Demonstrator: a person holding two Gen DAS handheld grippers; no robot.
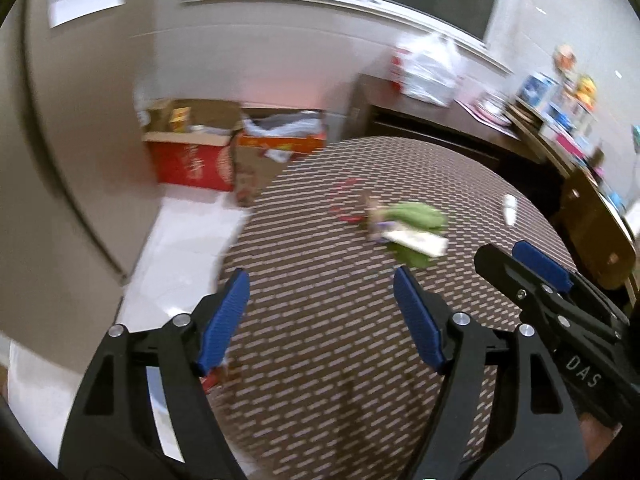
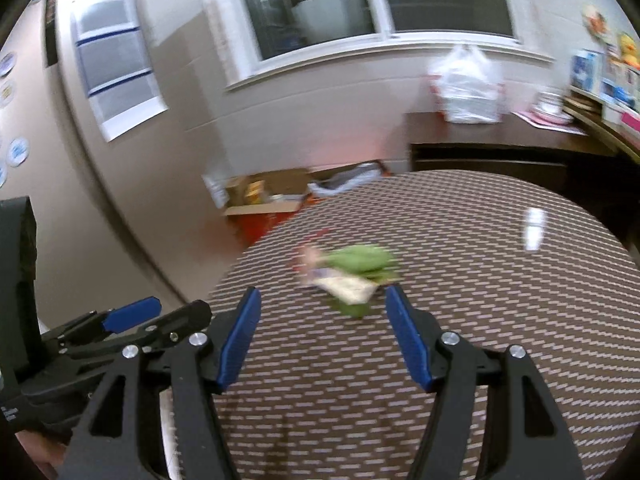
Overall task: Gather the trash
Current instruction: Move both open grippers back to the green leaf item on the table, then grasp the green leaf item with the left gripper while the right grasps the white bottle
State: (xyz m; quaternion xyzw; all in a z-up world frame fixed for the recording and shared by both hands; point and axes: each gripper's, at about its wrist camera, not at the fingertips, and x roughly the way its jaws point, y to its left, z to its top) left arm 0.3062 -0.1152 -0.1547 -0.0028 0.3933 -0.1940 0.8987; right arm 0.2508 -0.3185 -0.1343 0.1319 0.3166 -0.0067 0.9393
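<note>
A blurred heap of trash lies on the round patterned table [image 1: 340,320]: a green wrapper [image 1: 416,216] over a flat white packet [image 1: 416,242], with a small brownish scrap [image 1: 372,204] and a red ring [image 1: 346,200] on its left. My left gripper [image 1: 320,282] hovers open over the table's near side, short of the heap and left of it, nothing between its blue pads. In the right wrist view the green wrapper [image 2: 360,260] and the white packet [image 2: 348,288] sit just beyond my open right gripper [image 2: 320,296]. The right gripper [image 1: 516,256] also shows at the left view's right edge.
Red and orange cardboard boxes [image 1: 192,156] full of clutter stand on the white floor beyond the table. A dark sideboard [image 1: 440,128] under the window carries a white plastic bag [image 1: 430,68]. A small white item [image 1: 510,208] lies on the table's far right. A wooden chair [image 1: 596,232] stands on the right.
</note>
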